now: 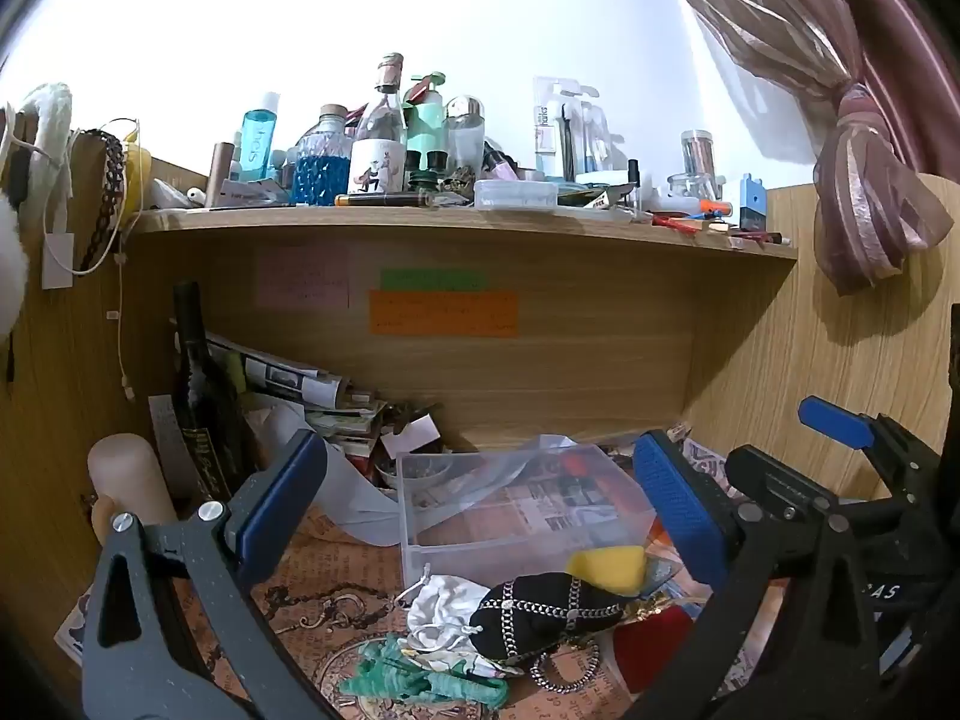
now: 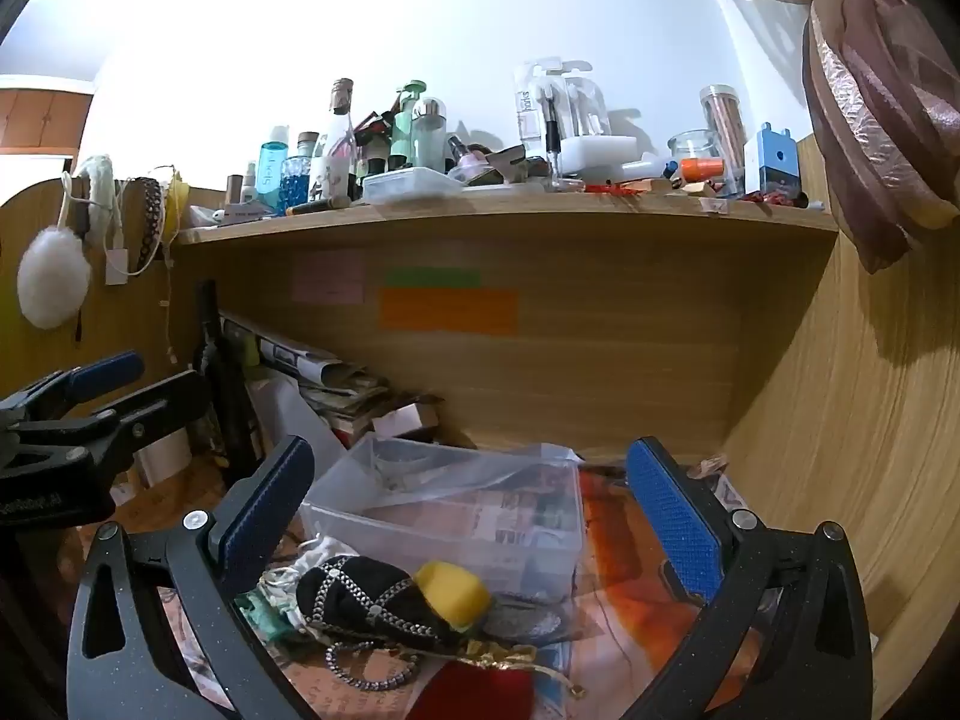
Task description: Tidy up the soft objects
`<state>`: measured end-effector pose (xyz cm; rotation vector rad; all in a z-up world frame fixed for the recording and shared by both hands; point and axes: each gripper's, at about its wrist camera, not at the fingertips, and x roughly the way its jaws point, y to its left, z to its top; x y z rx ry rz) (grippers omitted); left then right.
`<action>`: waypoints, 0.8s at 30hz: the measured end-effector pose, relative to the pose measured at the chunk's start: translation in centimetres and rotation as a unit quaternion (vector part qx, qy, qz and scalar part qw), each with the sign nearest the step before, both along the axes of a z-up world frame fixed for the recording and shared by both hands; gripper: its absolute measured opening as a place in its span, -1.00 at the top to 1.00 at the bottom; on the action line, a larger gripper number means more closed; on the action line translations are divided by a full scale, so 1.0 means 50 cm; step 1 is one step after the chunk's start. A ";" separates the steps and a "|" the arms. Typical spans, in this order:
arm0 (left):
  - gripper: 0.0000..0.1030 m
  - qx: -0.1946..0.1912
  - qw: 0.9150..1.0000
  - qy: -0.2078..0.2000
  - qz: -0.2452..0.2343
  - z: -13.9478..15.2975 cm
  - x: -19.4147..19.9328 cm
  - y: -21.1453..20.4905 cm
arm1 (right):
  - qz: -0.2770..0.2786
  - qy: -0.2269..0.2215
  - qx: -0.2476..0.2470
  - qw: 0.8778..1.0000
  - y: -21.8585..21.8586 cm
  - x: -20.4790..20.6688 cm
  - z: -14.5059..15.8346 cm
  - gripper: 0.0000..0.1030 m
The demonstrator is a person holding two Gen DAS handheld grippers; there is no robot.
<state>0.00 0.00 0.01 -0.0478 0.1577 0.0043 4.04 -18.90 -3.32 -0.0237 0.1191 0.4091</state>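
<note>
A: Wooden desk alcove (image 1: 540, 372) first, filling the frame, with a cluttered shelf (image 1: 456, 222) across twelve o'clock, packed with bottles.

B: Pink curtain (image 1: 864, 180) bunched and tied at two o'clock. Stack of papers and magazines (image 1: 312, 396) slumped at nine o'clock, dark bottle (image 1: 198, 396) upright beside it.

A: Now the clear plastic box (image 1: 510, 510) dead centre on the printed paper, open-topped, with a clear plastic bag (image 1: 480, 474) draped over its rim.

B: Left gripper (image 1: 474, 504) level, fingers spread wide apart either side of that box, gripping nothing. Right gripper (image 2: 474, 516) just the same: wide apart, nothing between the pads.

A: And the soft things? Heaped at six o'clock, just in front of the box's near wall.

B: Black pouch (image 1: 552, 612) crossed with silver chain, lying on its side. Red velvet piece (image 1: 648, 642) at five o'clock, touching the pouch.

A: White drawstring bag (image 1: 444, 606) crumpled at seven o'clock of the pouch, touching it. Green fabric bundle (image 1: 420, 678) nearer still, at the bottom edge.

B: Smallest of all, yellow sponge (image 1: 606, 567), resting against the pouch's upper end, just beside the box.
</note>
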 end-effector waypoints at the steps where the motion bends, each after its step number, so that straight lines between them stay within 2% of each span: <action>1: -1.00 0.001 1.000 0.000 0.000 0.000 0.000 0.001 | 0.000 0.000 0.000 1.000 0.000 0.000 0.000 -1.00; 2: -1.00 0.000 1.000 0.001 -0.002 0.000 0.000 0.002 | 0.000 0.000 0.000 1.000 0.000 0.000 0.000 -1.00; 3: -1.00 0.017 1.000 0.000 -0.003 0.001 0.000 -0.004 | -0.001 0.000 -0.001 1.000 0.000 0.000 0.000 -1.00; 12: -1.00 0.008 1.000 0.012 -0.007 0.003 0.012 -0.002 | 0.000 0.003 0.002 1.000 -0.003 0.000 0.001 -1.00; 24: -1.00 0.009 1.000 0.007 -0.006 -0.012 0.014 -0.004 | 0.000 0.006 0.009 1.000 -0.004 0.000 0.001 -1.00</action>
